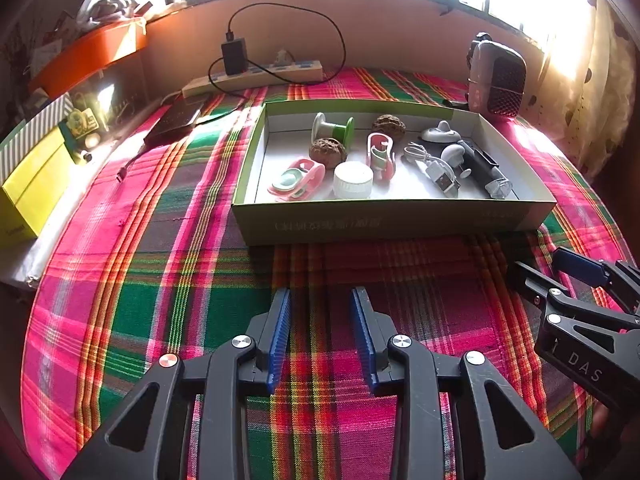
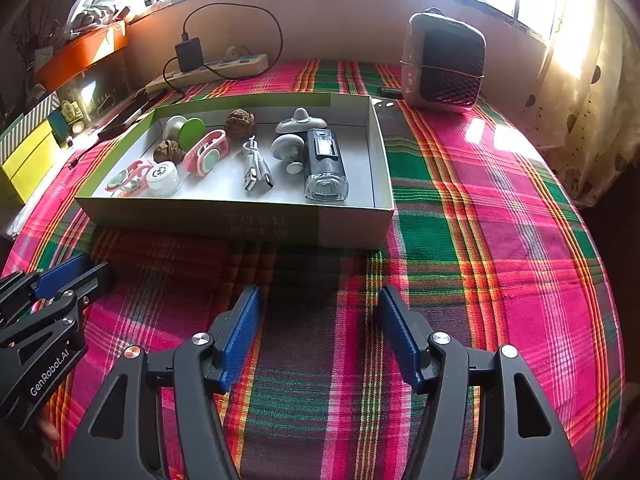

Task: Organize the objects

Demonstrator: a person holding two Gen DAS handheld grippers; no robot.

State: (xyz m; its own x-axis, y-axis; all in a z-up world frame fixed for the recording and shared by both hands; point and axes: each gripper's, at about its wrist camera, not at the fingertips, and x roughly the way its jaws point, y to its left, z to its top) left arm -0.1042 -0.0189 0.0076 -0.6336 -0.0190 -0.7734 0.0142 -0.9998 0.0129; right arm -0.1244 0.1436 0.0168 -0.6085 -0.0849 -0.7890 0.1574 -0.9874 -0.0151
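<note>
A shallow cardboard box [image 1: 384, 222] [image 2: 236, 218] stands on the plaid cloth ahead of both grippers. It holds two walnuts [image 1: 327, 152] [image 2: 239, 120], a green spool [image 1: 334, 130] [image 2: 185, 131], two pink clips [image 1: 298, 180] [image 2: 206, 153], a white cap [image 1: 353, 180] [image 2: 162, 179], a USB cable [image 1: 434, 166] [image 2: 256, 168], grey knobs [image 1: 440, 133] [image 2: 300, 122] and a dark bike light [image 1: 486, 170] [image 2: 325, 168]. My left gripper [image 1: 321, 338] is open and empty, short of the box. My right gripper [image 2: 320, 338] is open and empty; it also shows in the left wrist view [image 1: 560, 276].
A small heater [image 1: 498, 76] [image 2: 442, 66] stands at the back right. A power strip [image 1: 256, 76] [image 2: 208, 70] with a black charger lies along the back wall. Yellow and orange boxes [image 1: 32, 184] crowd the left edge. A dark flat device [image 1: 178, 122] lies left of the box.
</note>
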